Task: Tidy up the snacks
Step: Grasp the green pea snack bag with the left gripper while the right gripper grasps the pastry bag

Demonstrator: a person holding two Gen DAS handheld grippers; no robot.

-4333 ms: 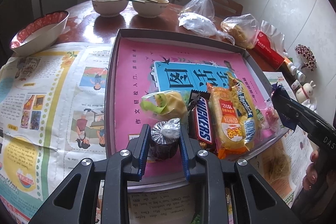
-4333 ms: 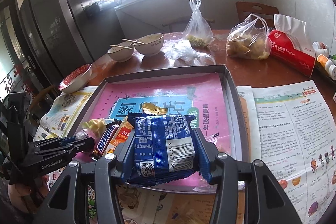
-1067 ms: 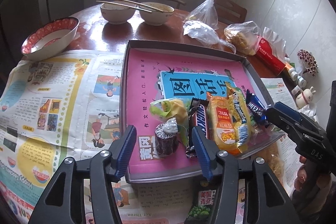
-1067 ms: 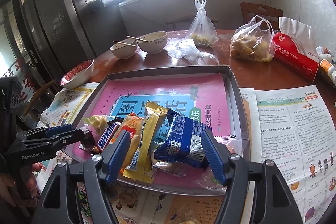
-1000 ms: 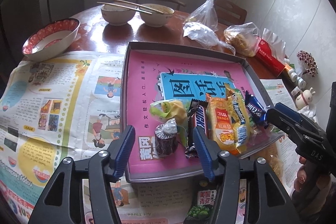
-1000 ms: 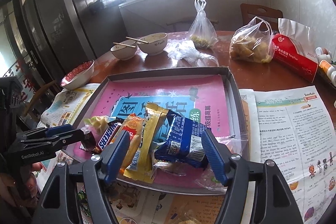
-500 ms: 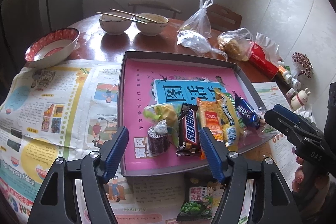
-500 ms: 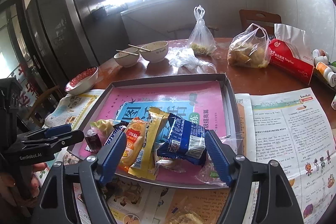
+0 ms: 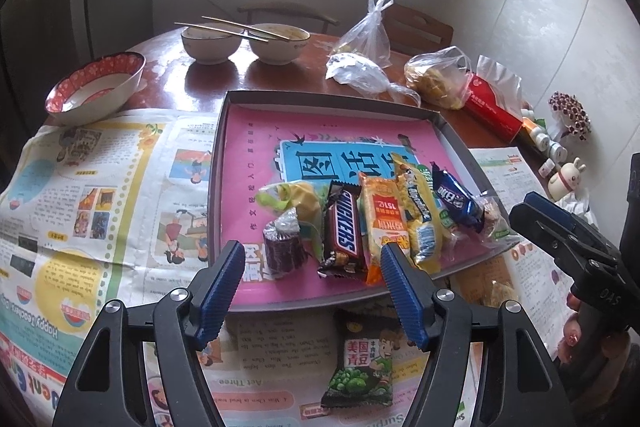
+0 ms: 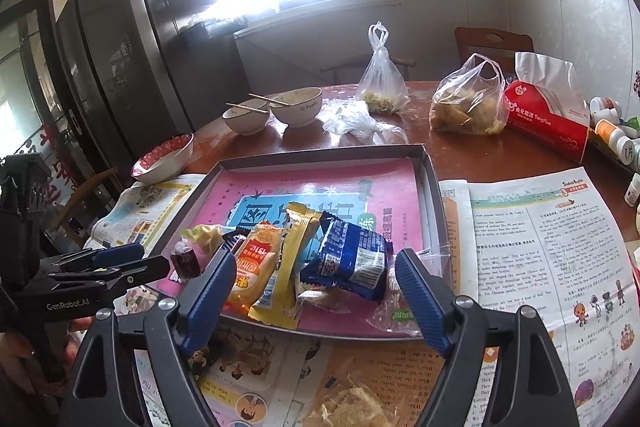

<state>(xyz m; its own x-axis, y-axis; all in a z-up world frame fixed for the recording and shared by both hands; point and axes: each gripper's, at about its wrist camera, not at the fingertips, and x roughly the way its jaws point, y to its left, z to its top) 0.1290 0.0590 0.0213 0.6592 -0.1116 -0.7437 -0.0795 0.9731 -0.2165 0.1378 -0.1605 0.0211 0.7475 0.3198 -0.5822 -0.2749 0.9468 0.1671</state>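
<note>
A grey tray (image 9: 218, 163) lined with pink paper holds a row of snacks along its near edge: a foil-topped dark cup (image 9: 282, 247), a yellow-green wrapped sweet (image 9: 292, 197), a Snickers bar (image 9: 344, 227), an orange packet (image 9: 384, 219), a yellow packet (image 9: 416, 203) and a blue packet (image 10: 348, 255). My left gripper (image 9: 311, 251) hangs open above the tray's near edge, holding nothing. My right gripper (image 10: 316, 257) hovers in front of the blue packet, its jaws opening and clear of it. A green pea packet (image 9: 360, 367) lies on the newspaper before the tray.
Newspaper (image 9: 80, 187) covers the table on both sides of the tray. Behind it stand a red-rimmed bowl (image 9: 96, 91), two bowls with chopsticks (image 9: 244, 43), plastic bags (image 10: 468, 103) and a red tissue pack (image 10: 548, 119). Small bottles (image 10: 612, 135) line the right edge. A clear cracker bag (image 10: 352, 403) lies near me.
The left gripper has let go of the foil-topped cup and the right of the blue packet; both lie in the tray. Both grippers have widened and drawn back a little.
</note>
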